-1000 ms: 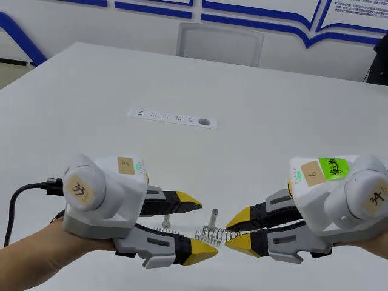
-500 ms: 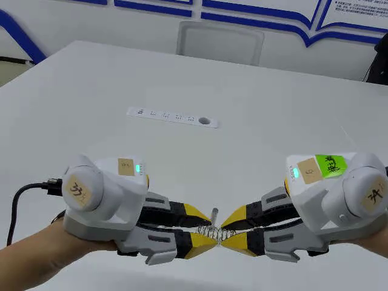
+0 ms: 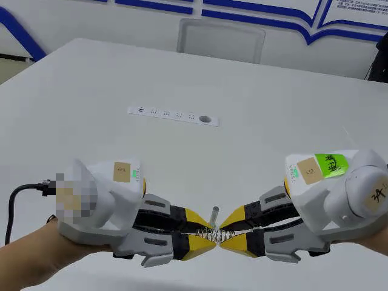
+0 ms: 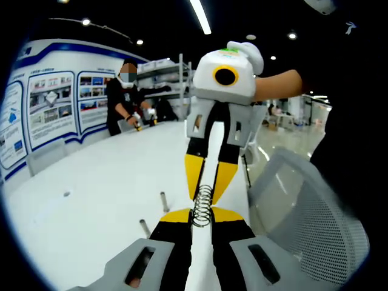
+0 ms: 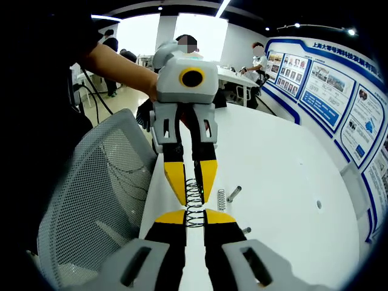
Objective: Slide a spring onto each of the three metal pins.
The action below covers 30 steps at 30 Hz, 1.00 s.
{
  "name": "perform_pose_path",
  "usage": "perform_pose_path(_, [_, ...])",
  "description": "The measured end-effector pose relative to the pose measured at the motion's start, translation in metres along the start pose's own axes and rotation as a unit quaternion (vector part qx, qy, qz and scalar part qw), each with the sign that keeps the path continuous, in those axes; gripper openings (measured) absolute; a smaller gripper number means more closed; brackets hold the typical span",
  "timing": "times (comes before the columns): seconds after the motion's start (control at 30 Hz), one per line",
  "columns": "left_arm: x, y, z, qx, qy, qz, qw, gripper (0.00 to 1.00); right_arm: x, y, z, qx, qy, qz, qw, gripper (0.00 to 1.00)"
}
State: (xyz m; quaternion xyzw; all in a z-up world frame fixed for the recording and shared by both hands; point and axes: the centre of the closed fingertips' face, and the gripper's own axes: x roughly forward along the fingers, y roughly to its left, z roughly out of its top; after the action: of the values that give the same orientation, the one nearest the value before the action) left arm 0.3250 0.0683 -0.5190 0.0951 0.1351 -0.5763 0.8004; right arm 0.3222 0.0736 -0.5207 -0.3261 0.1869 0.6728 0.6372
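now the left gripper and right gripper, open and apart a second ago, meet tip to tip. each is clamped on one end of the spring.

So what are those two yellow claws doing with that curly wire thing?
A person holds a claw in each hand. The left claw and the right claw each pinch one end of a small spring, holding it between them above the white table. A metal pin stands close by, and this spring is not on it yet.
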Motion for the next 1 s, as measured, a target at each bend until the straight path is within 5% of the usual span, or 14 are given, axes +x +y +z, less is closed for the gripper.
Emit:
perform_pose_path(0.6, [-0.004, -0.002, 0.011, 0.0, -0.016, -0.013, 0.9998, 0.1, -0.004, -0.001, -0.004, 0.009, -0.016, 0.004, 0.9998, 0.14])
perform_pose_path(1.0, [-0.006, -0.003, 0.013, -0.001, -0.02, -0.016, 0.9997, 0.1, -0.014, -0.003, 0.011, 0.04, -0.057, 0.014, 0.9975, 0.12])
